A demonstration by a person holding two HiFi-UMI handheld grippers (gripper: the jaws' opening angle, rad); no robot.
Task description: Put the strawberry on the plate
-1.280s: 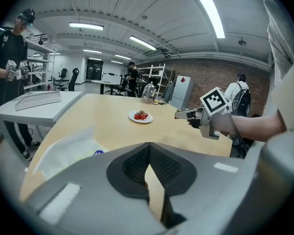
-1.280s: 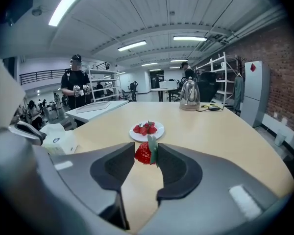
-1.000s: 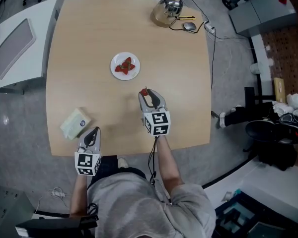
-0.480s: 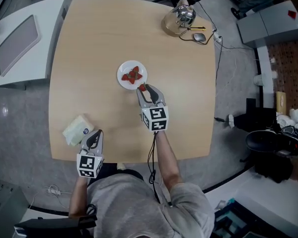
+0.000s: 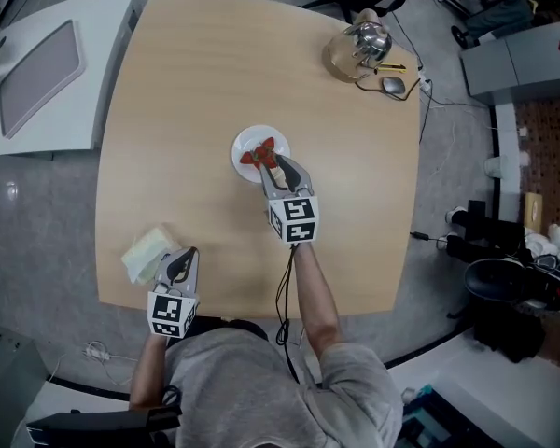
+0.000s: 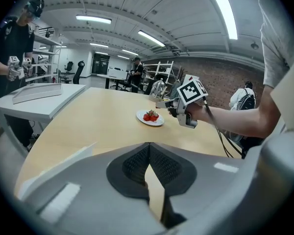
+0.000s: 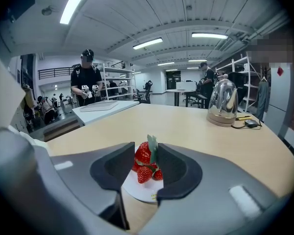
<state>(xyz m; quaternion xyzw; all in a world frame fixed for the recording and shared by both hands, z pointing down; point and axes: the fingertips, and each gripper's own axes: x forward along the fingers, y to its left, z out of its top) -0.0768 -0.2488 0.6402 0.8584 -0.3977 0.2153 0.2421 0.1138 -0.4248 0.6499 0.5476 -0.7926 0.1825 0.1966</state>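
My right gripper (image 5: 273,162) is shut on a red strawberry (image 7: 143,153) with its green leaf up, held between the pads just above the near edge of the small white plate (image 5: 243,141). Two more strawberries (image 7: 146,174) lie on that plate (image 7: 137,192). In the left gripper view the plate (image 6: 150,122) sits mid-table, with the right gripper (image 6: 170,103) over its right side. The left gripper (image 5: 179,259) rests at the table's near left edge, jaws shut on nothing (image 6: 149,166).
A pale folded packet (image 5: 146,253) lies beside the left gripper. A glass kettle (image 5: 362,43) and a computer mouse (image 5: 392,85) stand at the far right corner. A white side table (image 5: 47,73) adjoins the far left. People stand in the background.
My right gripper has carried the strawberry away from me across the table, from short of the plate to over its near edge. The left gripper stays near the front edge.
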